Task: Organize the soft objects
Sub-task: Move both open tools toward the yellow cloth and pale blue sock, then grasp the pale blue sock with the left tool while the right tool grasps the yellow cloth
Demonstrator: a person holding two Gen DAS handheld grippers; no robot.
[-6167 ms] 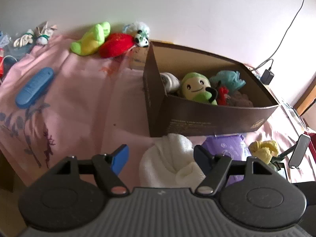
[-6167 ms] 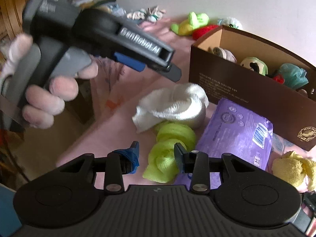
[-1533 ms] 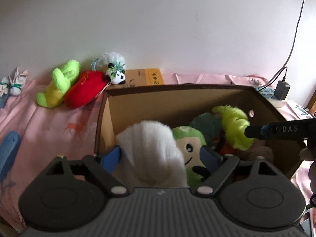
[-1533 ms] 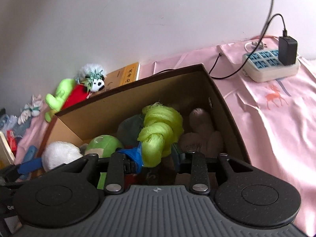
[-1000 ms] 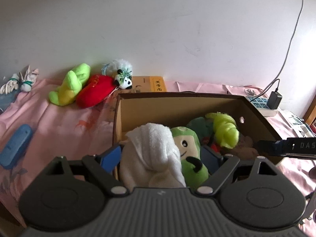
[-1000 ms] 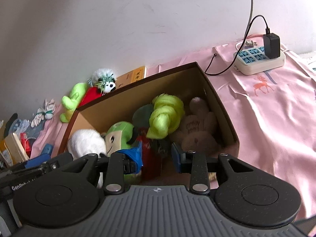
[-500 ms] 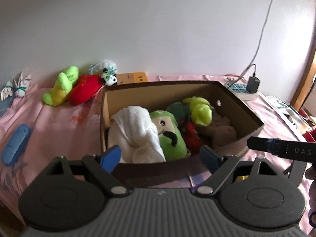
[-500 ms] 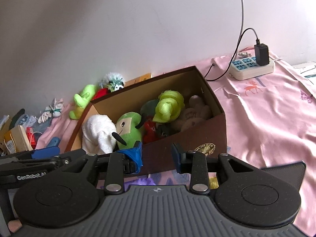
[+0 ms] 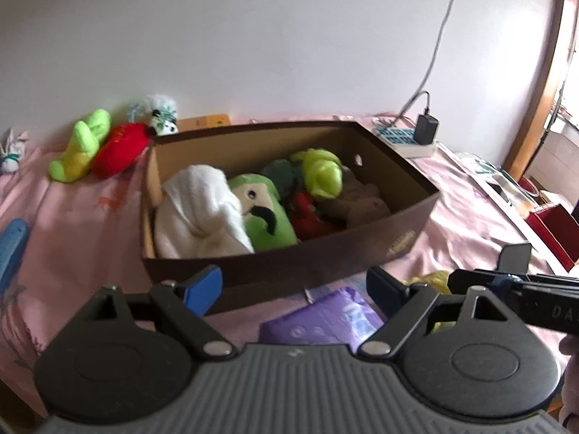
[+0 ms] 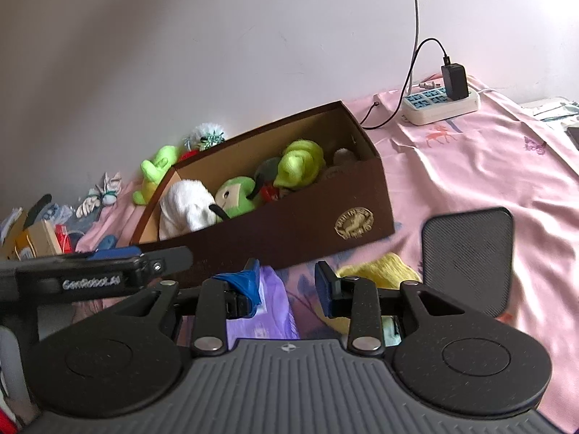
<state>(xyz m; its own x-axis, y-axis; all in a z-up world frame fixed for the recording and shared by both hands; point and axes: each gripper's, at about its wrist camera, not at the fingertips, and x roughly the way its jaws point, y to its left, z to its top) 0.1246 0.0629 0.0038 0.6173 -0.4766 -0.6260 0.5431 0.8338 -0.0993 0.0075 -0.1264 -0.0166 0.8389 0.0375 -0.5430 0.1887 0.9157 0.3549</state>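
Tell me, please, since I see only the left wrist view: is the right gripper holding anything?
Observer: No. The right gripper is open, with nothing between its fingers.
Operator: What is the yellow thing partly hidden behind it?
Observer: A fluffy yellow cloth, lying on the pink sheet in front of the brown box, beside the purple pack.
Operator: And what lies past the left edge of my picture?
Observer: A small cardboard carton among loose clutter, near the white knotted cloths.
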